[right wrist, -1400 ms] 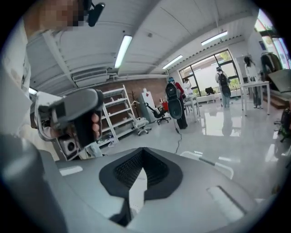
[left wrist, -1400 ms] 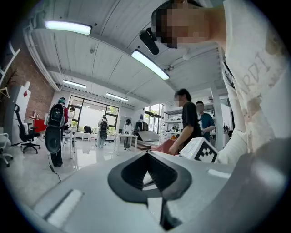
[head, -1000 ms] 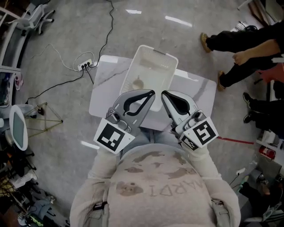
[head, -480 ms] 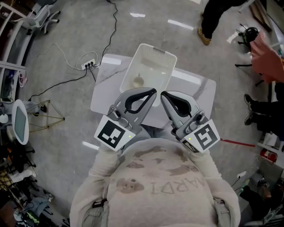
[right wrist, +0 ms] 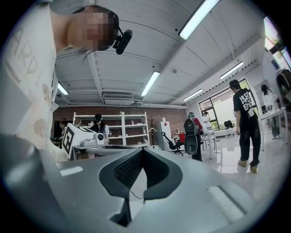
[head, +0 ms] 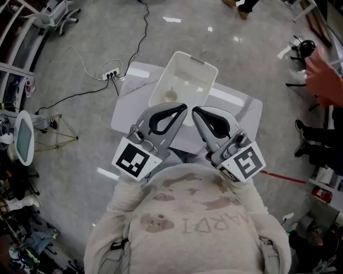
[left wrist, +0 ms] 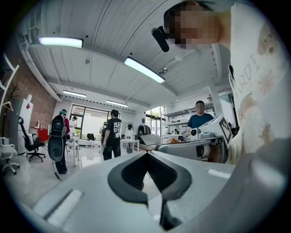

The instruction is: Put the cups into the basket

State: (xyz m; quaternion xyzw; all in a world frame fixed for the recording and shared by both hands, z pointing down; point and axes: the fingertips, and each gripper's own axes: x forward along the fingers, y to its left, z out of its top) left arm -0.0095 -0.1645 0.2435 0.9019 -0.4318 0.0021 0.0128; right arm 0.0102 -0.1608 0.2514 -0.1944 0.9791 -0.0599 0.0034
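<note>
The top-edge passer-by (head: 242,5) is nearly gone. Left gripper (head: 181,109) and right gripper (head: 196,112) sit closed, empty. Upper-centre cup (head: 170,96) in basket (head: 199,67) seems light, rigid: pinch its rim.

Open lab-style workspace here: ceiling strip lights (right wrist: 199,16) upper right, metal shelving (right wrist: 129,129) against a brick wall (right wrist: 154,113) mid-frame, power strip (head: 111,74) on the polished concrete floor (head: 80,134) upper left.

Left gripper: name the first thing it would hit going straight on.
Nothing near. The left gripper points out across the room, above the basket; the way looks free as far as the distant desks, though depth is unclear.
</note>
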